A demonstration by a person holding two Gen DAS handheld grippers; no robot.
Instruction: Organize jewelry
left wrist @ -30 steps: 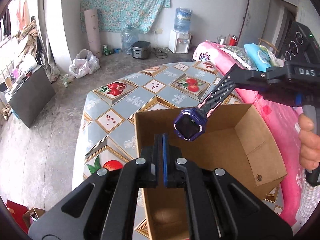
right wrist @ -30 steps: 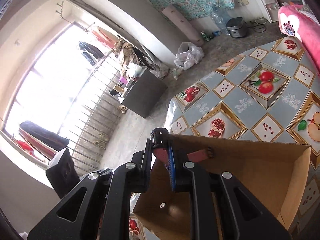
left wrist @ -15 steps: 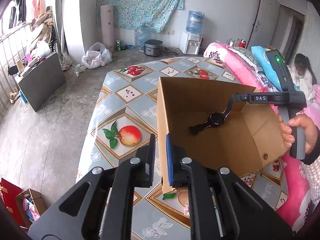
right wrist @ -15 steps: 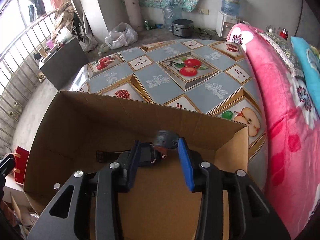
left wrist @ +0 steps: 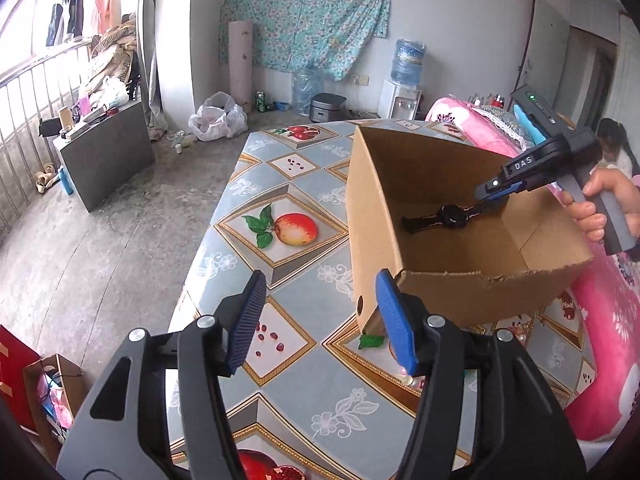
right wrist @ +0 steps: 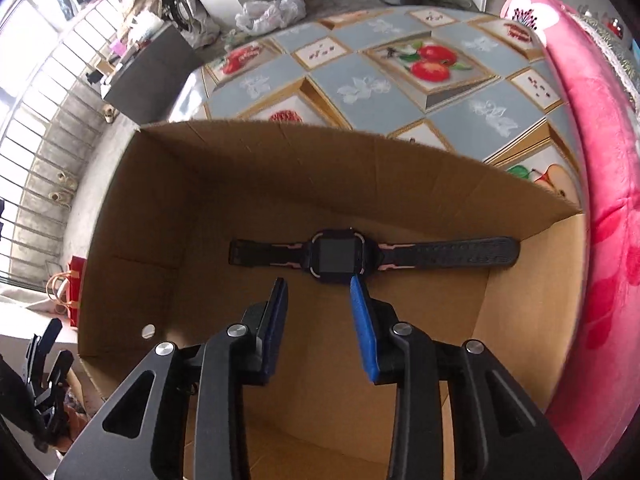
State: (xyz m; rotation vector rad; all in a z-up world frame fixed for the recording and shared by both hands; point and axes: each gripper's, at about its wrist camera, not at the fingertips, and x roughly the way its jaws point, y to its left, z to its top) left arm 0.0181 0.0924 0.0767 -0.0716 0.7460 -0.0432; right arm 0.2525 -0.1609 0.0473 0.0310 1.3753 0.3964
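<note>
A dark square-faced wristwatch (right wrist: 335,256) is laid flat inside the brown cardboard box (right wrist: 132,216) — right gripper (right wrist: 320,300) closing, empty; left gripper (left wrist: 316,312) opening, empty.

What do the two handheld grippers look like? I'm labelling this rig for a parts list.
Both are matte black with silver pivot bolts and ribbed blue finger pads. The right gripper has a grey handle, white "DAS" lettering and small green lights. The left gripper shows no markings.

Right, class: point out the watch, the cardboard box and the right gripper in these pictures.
watch (right wrist: 335,256): right wrist view, on its dark square screen.
cardboard box (left wrist: 374,216): left wrist view, on its outer left wall.
right gripper (right wrist: 319,288): right wrist view, midway between its blue fingertips.
</note>
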